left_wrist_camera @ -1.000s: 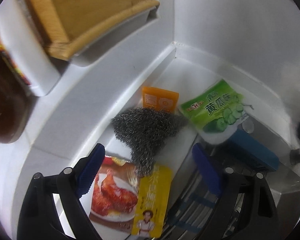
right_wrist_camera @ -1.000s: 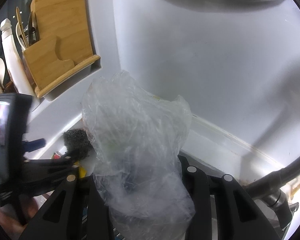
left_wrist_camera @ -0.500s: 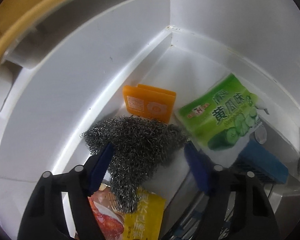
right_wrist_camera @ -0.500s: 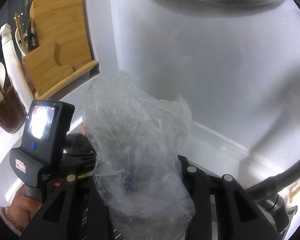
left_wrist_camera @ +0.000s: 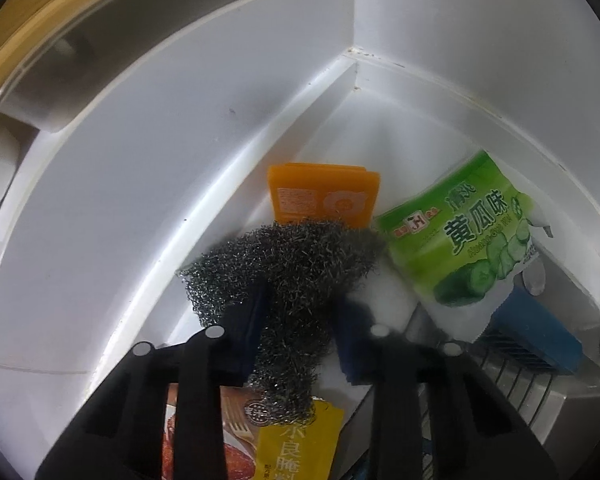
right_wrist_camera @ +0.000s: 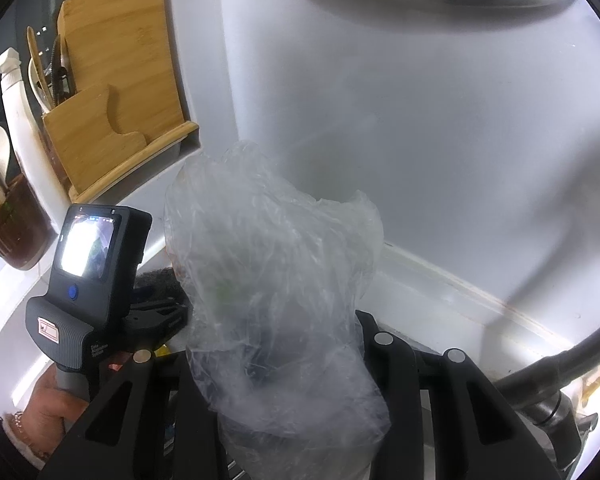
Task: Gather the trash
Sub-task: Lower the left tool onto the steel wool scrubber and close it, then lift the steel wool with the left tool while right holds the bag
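Steel wool (left_wrist_camera: 296,276), a grey tangled scouring pad, lies in the corner of the white bench (left_wrist_camera: 148,184), and everything else can be placed from it. Just behind it, partly covered by its far edge, stands an orange packet (left_wrist_camera: 320,196). To its right, almost touching, a green cucumber-flavour wrapper (left_wrist_camera: 460,240) leans over a white block, with a blue sponge (left_wrist_camera: 536,332) further right beside a metal rack. Under its near end lies a yellow and red seasoning sachet (left_wrist_camera: 292,444) printed with roast chicken.

The left hand-held gripper (left_wrist_camera: 300,320) straddles the steel wool; its jaws are closing, and both blue pads (left_wrist_camera: 256,320) already press into the wire, pinching it narrow between them.

The right hand-held gripper (right_wrist_camera: 276,356) is clamped on a crumpled clear plastic bag (right_wrist_camera: 276,280), which stands up between its fingers. In that view a hand (right_wrist_camera: 48,408) holds the left tool's handle, and the steel wool (right_wrist_camera: 156,278) shows dark behind the bag. A bamboo holder (right_wrist_camera: 112,100) sits up against the wall.
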A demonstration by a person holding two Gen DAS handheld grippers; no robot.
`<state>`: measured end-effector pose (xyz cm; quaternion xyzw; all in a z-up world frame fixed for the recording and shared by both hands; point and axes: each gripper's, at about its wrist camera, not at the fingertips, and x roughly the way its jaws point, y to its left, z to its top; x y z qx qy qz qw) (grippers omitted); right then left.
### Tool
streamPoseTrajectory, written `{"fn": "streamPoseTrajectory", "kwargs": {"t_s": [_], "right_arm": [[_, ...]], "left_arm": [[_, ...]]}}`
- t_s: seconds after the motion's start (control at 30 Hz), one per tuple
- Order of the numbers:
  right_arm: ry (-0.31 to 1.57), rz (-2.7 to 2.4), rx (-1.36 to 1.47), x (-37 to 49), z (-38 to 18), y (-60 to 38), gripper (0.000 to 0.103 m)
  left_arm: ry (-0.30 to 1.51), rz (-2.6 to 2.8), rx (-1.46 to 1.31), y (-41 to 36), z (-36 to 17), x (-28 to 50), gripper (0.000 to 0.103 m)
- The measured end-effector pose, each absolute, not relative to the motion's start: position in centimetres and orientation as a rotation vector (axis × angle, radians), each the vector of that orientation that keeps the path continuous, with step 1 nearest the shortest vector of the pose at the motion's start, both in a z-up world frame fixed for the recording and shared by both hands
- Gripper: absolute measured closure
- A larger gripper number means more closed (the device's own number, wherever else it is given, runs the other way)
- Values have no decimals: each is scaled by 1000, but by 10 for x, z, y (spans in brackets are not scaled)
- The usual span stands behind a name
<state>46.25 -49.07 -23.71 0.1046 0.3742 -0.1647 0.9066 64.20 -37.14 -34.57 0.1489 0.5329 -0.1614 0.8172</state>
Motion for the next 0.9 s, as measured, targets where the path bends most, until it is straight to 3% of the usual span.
{"fn": "streamPoseTrajectory", "kwargs": {"t_s": [0.23, 0.9], "right_arm": [[772, -344, 216, 460, -236, -491, 71], [755, -394, 225, 441, -223, -492, 71]], "left_arm": [[1113, -329, 311, -367, -339, 638, 78], [1039, -364, 248, -343, -283, 596, 78]]}}
